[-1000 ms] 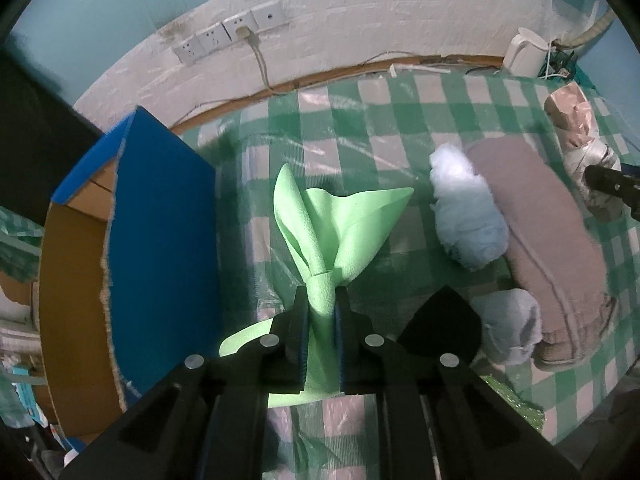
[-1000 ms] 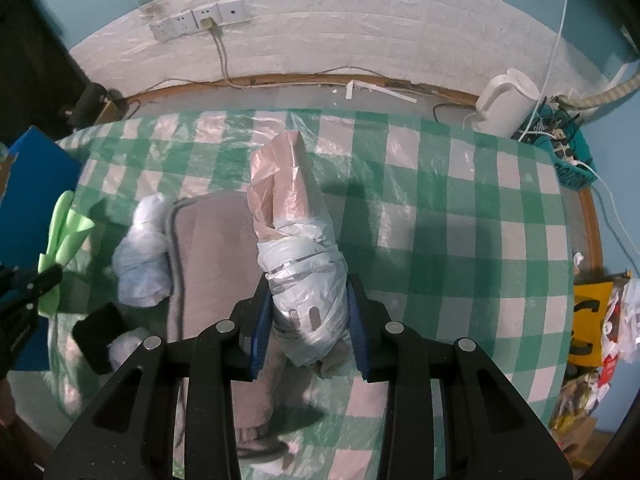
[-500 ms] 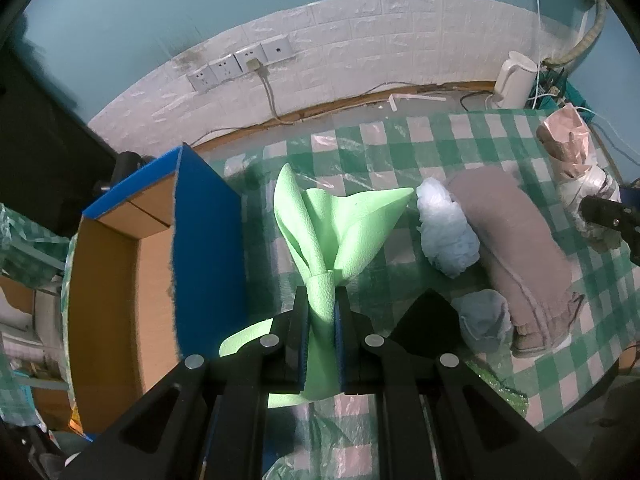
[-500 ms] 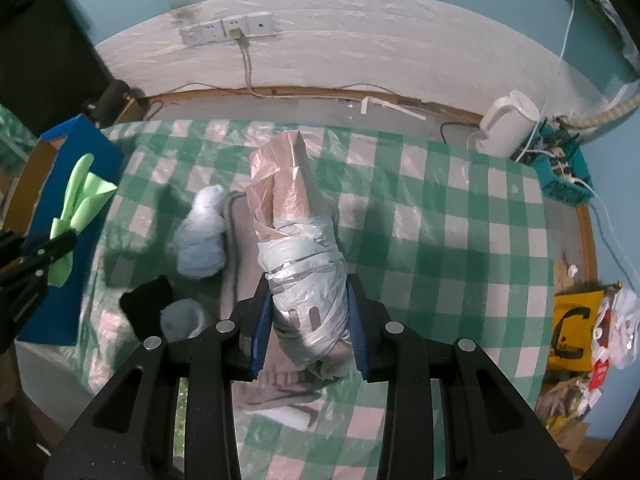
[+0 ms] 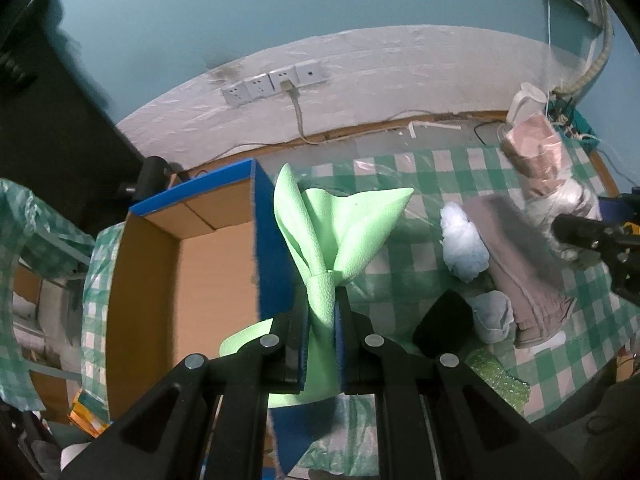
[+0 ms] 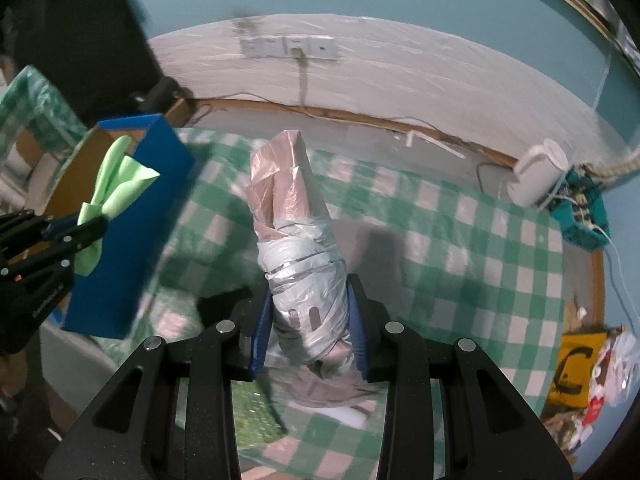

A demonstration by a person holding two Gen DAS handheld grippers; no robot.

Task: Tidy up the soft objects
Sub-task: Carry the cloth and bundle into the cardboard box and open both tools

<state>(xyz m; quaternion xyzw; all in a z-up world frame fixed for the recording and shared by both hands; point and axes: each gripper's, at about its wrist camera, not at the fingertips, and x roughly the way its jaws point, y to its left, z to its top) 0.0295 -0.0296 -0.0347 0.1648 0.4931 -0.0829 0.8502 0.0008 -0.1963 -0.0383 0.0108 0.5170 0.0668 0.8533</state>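
- Claw work first: the left claw (image 5: 322, 312) is clenched on the pinched waist of a green foam sheet (image 5: 340, 228), held in the air beside the blue cardboard box (image 5: 212, 264) at the table's left edge.
- Right claw (image 6: 310, 312) grips a taped plastic-bag bundle (image 6: 298, 256) around its fat middle, above the table (image 6: 460, 248).
- Brown towel (image 5: 516, 264): floppy, heavier; take a gathered fold.
- White plastic wad (image 5: 464, 246): light, crushable, probably slippery.
- Black sponge (image 5: 444, 328): springy, easy anywhere.
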